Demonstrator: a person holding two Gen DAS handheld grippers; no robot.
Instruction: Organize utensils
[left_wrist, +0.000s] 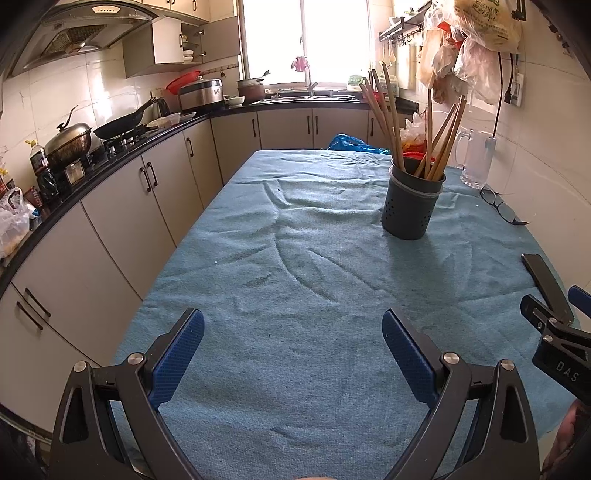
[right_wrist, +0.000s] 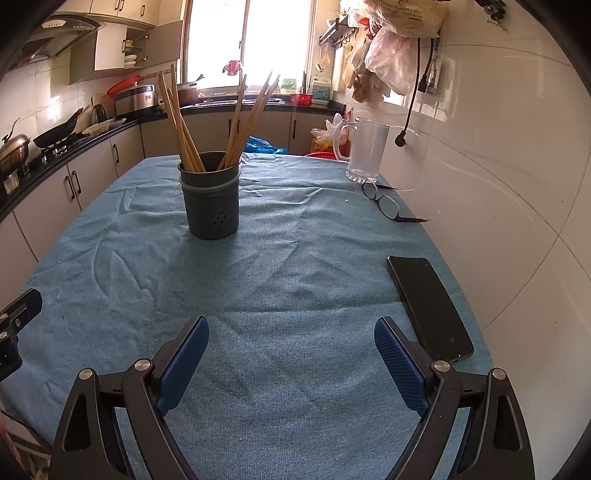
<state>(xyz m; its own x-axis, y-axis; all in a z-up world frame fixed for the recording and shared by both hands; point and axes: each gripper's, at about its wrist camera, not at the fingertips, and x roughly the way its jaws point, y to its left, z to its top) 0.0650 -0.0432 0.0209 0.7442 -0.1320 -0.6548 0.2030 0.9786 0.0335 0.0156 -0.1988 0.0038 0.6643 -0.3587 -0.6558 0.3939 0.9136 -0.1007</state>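
Note:
A dark grey utensil holder (left_wrist: 410, 201) stands upright on the blue cloth-covered table (left_wrist: 295, 258), with several wooden chopsticks (left_wrist: 388, 118) standing in it. It also shows in the right wrist view (right_wrist: 211, 195), with the chopsticks (right_wrist: 181, 125) leaning both ways. My left gripper (left_wrist: 293, 325) is open and empty, low over the near part of the table, well short of the holder. My right gripper (right_wrist: 291, 332) is open and empty, also near the front edge. The right gripper's side (left_wrist: 554, 332) shows at the far right of the left wrist view.
A black phone (right_wrist: 428, 306) lies by the right gripper near the wall. Glasses (right_wrist: 384, 203) and a glass mug (right_wrist: 365, 151) sit at the back right. A kitchen counter (left_wrist: 110, 155) with pans runs along the left. Plastic bags (right_wrist: 388, 48) hang on the right wall.

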